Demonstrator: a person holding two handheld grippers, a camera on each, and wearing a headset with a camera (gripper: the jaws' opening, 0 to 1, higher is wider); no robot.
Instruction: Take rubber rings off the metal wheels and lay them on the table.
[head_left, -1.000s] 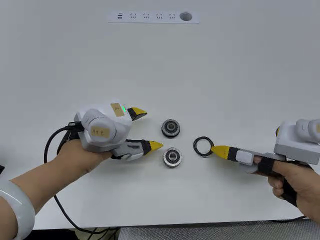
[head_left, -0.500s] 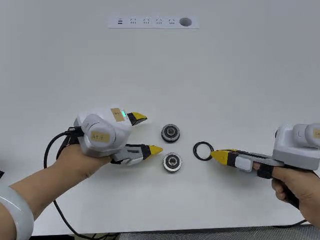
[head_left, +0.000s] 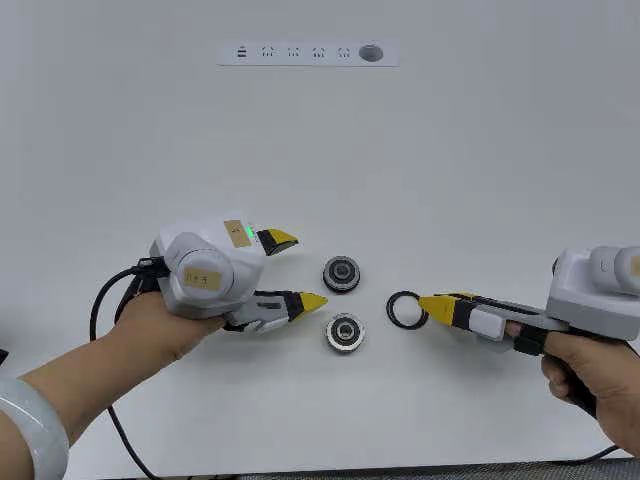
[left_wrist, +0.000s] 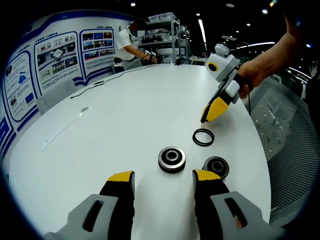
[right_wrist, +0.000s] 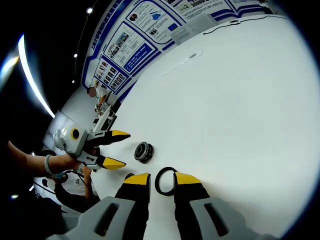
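Though stickers (head_left: 201, 280) are unreadable | left tongs (head_left: 304, 268) wide, empty | right tongs (head_left: 430, 300) ajar, empty

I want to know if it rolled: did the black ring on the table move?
No. The rubber ring keeps the same spot, just right of the near metal wheel; only the camera shifted.

Black rubber ring (head_left: 405, 309) flat beside far metal wheel (head_left: 341, 273) and near metal wheel (head_left: 344, 333)

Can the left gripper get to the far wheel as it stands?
Probably yes: the left gripper is open, and the far wheel lies just ahead of its jaws with bare table between; the right gripper sits off by the ring.
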